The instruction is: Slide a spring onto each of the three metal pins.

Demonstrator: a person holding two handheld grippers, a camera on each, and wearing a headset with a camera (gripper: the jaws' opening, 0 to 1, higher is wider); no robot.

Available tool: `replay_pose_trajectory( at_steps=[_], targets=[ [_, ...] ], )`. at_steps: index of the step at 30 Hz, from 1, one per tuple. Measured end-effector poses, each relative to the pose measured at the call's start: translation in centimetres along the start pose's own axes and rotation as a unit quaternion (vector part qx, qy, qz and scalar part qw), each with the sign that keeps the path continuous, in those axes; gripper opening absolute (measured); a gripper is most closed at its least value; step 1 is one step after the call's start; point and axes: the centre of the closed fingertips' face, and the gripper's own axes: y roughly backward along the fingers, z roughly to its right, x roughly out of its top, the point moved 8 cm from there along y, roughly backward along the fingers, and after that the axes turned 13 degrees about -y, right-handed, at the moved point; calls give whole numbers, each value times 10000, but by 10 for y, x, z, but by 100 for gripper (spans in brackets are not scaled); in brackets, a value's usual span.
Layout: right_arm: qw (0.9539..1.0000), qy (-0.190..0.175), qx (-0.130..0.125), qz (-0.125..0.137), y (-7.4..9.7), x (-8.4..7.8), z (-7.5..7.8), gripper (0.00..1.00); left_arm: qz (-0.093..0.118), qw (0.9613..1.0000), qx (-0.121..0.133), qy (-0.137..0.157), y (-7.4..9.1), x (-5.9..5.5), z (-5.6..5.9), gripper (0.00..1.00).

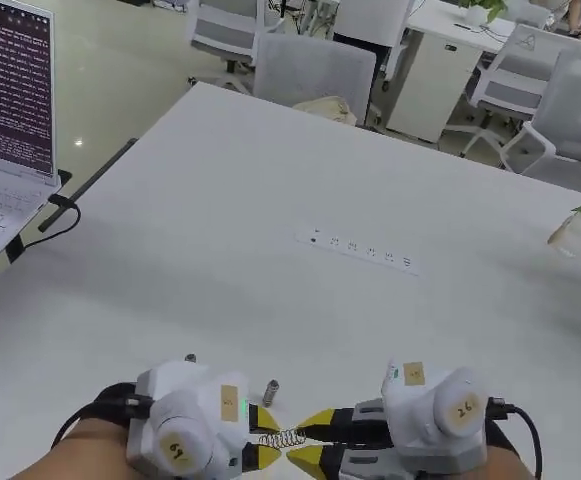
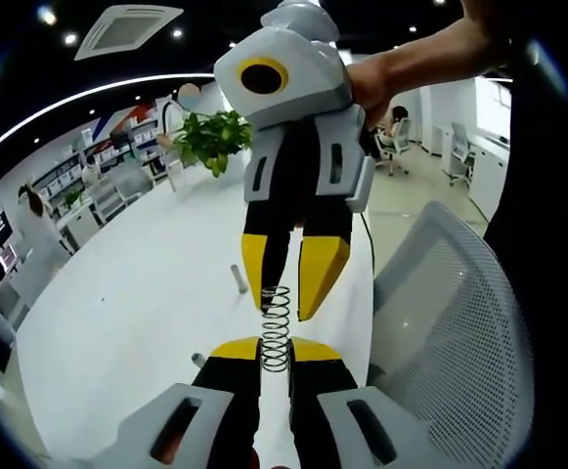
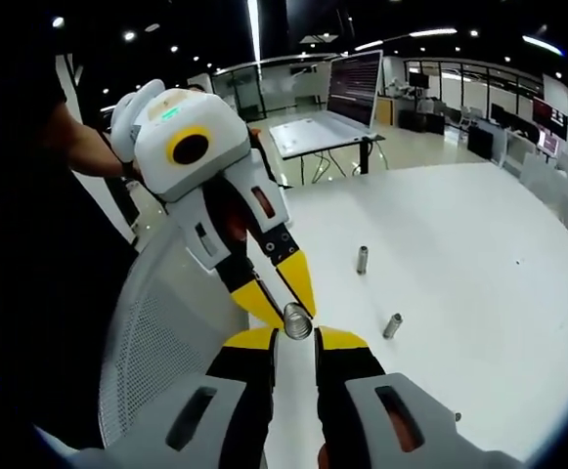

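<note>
In the head view we see both claws meeting tip to tip at the near edge of the white counter [image 1: 270, 200]. The left claw [image 1: 266, 438] and the right claw [image 1: 292, 442] face each other, with the spring [image 1: 282, 437] lying level between them.

The left gripper view tells us more. One end of the spring [image 2: 277, 327] sits nipped between our own yellow tips, so the left claw [image 2: 275, 347] is narrow and holding it. The other end reaches up between the tips of the right claw [image 2: 284, 313]. That claw is narrow too, its tips flanking the coil, but we cannot tell whether they press on it.

In the right gripper view we look at the spring [image 3: 296, 320] end-on. It is a small ring just ahead of the right claw [image 3: 296, 337], with the left claw [image 3: 293, 315] closing in from beyond.

A metal pin [image 1: 270, 391] stands on the counter just past the claws, apart from the spring, and a second pin [image 1: 190, 357] stands farther left. The right gripper view shows both more plainly, the metal pin [image 3: 392, 325] nearer and the second pin [image 3: 362, 259] behind it.

A power strip [image 1: 355, 250] is set into the counter's middle, and an open laptop [image 1: 5, 120] sits at its left end. A leafy plant [image 2: 210, 137] stands at the right. Grey office chairs [image 1: 315, 70] and desks fill the room beyond, and a mesh chair back [image 2: 450, 322] shows beside the counter's near edge.
</note>
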Motion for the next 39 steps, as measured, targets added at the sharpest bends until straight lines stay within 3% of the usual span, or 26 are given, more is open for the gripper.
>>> replay_pose_trajectory(
  at_steps=[5,23,34,39],
  targets=[
    [9997,210,25,-88,-4,7,-1,13,102,9999,52,109,4,0,1,2],
    [9969,612,267,-410,-12,10,-6,9,130,9999,-56,87,4,-2,5,2],
    [9954,777,229,-515,-11,8,-5,8,191,9995,-40,267,0,-4,7,3],
    [9958,737,144,-518,-2,4,1,8,103,9994,-7,317,1,-8,6,7]
  ],
)
